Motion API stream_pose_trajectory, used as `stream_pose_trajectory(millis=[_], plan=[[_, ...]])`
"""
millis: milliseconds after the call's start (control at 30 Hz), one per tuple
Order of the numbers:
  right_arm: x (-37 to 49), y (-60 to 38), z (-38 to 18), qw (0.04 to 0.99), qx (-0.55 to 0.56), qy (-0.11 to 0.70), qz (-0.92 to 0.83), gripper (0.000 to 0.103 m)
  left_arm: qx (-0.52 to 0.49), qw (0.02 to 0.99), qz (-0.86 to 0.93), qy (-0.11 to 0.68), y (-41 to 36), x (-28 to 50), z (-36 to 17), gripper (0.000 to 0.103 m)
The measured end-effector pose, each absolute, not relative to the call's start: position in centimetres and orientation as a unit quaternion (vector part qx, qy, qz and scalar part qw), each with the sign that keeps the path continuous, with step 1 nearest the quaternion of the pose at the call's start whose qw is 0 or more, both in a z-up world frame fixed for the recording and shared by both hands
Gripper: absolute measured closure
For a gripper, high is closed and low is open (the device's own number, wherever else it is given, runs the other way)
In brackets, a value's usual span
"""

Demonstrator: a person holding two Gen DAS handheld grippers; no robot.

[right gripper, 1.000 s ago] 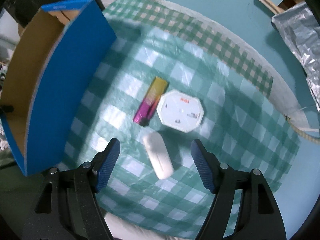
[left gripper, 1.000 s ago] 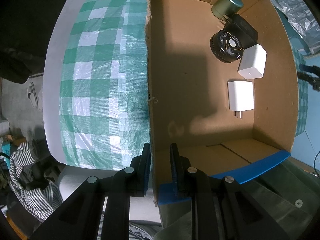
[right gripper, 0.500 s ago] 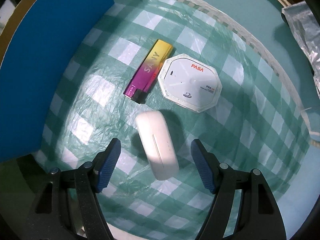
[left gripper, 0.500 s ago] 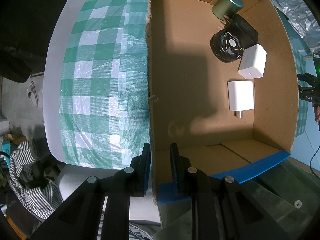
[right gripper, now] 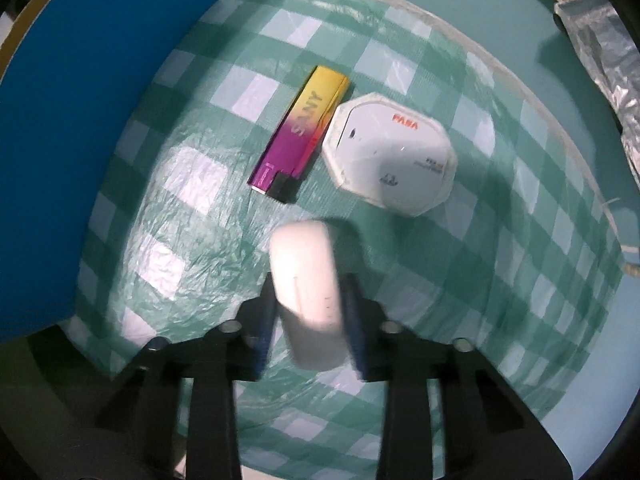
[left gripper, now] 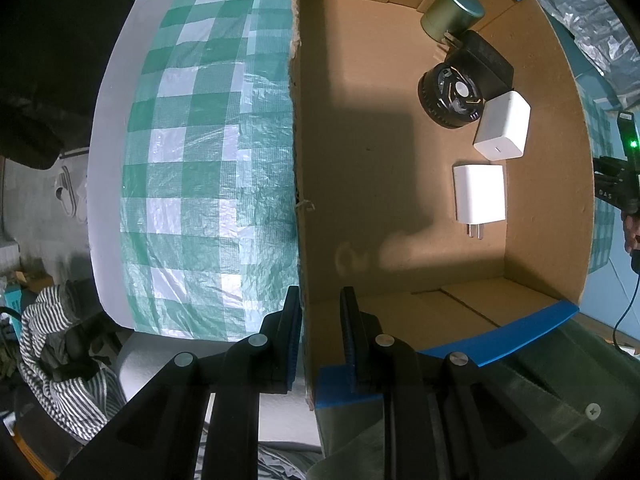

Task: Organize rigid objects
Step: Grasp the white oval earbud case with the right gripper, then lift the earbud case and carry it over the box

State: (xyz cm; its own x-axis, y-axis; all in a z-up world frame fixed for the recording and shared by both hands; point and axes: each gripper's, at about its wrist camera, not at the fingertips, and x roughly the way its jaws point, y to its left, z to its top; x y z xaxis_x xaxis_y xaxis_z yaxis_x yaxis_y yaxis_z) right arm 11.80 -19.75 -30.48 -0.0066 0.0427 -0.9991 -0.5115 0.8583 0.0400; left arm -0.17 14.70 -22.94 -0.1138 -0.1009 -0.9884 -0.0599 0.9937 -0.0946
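My left gripper (left gripper: 318, 320) is shut on the near left wall of the cardboard box (left gripper: 298, 160). Inside the box lie a flat white charger (left gripper: 478, 194), a white cube charger (left gripper: 503, 126), a black round part (left gripper: 450, 96), a black adapter (left gripper: 484, 60) and a green-grey cylinder (left gripper: 452, 12). My right gripper (right gripper: 308, 300) is shut on a white oblong case (right gripper: 306, 280) on the green checked cloth. A pink-yellow lighter box (right gripper: 300, 136) and a white octagonal case (right gripper: 390, 152) lie just beyond it.
The box's blue outer wall (right gripper: 80, 140) stands to the left of the right gripper. Crinkled foil (right gripper: 604, 48) lies at the far right. The checked cloth (left gripper: 200, 160) covers the table left of the box; striped clothing (left gripper: 60, 340) lies below its edge.
My right gripper moved down and forward over the white oblong case and closed on it. My left gripper stayed still on the box wall.
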Motion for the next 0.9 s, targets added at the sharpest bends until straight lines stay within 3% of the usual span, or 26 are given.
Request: stream_pose_trajectory(millis=[333,900], plan=[[11.4,-19.5,-30.1,0.678,-0.123,0.701,0.183,0.078,-0.056,0.664,-0.016,0.746,14.8,-0.1,-22.8,0.084],[12.2,-16.7,-24.2,0.688,-0.099,0.692,0.196,0.078,-0.057,0.664,-0.016,0.745,14.8,-0.1,-22.8,0.084]])
